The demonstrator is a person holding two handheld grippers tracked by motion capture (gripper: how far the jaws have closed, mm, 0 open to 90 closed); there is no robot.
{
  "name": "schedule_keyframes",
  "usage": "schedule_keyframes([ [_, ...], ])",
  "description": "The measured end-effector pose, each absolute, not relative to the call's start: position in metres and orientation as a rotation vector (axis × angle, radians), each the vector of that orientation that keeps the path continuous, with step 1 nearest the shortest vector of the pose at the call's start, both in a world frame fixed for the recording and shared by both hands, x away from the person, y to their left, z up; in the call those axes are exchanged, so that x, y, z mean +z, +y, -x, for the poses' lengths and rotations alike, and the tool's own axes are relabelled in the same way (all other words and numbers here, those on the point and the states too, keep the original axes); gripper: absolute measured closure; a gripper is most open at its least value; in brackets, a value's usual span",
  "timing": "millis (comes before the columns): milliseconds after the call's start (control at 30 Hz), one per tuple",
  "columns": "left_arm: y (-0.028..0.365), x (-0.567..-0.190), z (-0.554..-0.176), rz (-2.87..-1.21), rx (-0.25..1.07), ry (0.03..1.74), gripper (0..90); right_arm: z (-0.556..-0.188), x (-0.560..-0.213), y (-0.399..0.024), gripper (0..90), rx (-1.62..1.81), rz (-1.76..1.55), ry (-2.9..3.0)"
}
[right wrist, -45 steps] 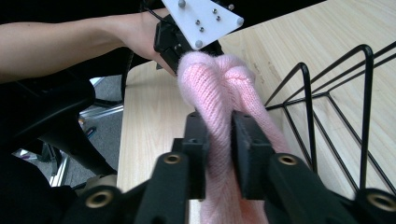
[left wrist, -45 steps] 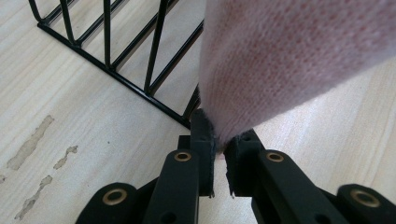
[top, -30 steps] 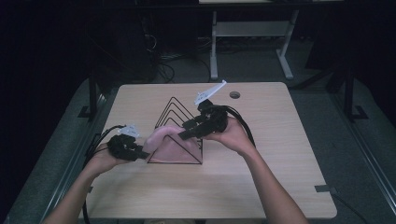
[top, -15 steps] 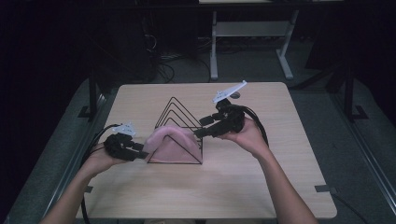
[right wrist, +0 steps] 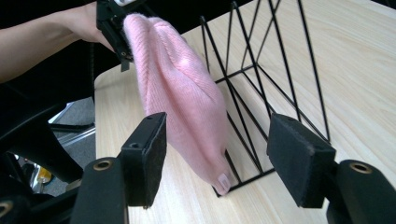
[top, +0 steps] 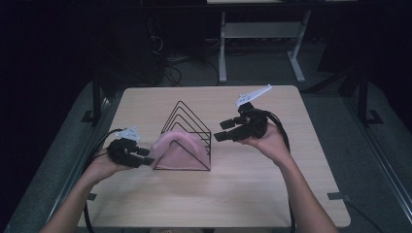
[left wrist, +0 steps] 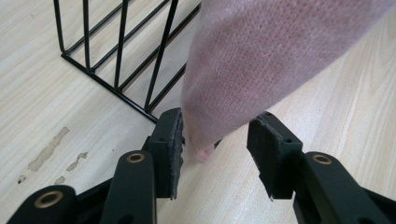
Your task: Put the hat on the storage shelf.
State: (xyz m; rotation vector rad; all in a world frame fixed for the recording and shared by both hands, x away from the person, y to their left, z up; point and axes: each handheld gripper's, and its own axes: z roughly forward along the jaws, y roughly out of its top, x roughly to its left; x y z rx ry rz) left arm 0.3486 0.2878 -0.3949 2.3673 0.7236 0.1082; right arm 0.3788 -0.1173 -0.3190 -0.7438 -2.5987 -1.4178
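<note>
The pink hat (top: 176, 149) now hangs draped over the near end of the wire rack (top: 187, 127), mid-table. My right gripper (top: 224, 130) has let it go and drawn back right, jaws apart and empty. My left gripper (top: 145, 156) has just been opening, the hat's end loose between its pads, so I judge the hanging nearly done.

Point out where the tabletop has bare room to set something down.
Bare wood runs along the table's near edge between the forearms, behind the wire rack, and right of the right gripper. The middle is crowded: the pink knit drapes the rack, left gripper beside it.
</note>
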Motion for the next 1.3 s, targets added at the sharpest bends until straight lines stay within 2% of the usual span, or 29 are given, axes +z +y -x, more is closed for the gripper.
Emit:
schedule_keyframes([
  [700,0.290,-0.391,-0.345,-2.347,0.110,0.742,48.4,-0.368,-0.329,-0.161,35.7,-1.435,0.870,-2.593],
  [1300,0.288,-0.389,-0.343,-2.317,0.120,0.770,37.8,-0.357,-0.347,-0.198,33.0,-1.413,0.991,-2.580],
])
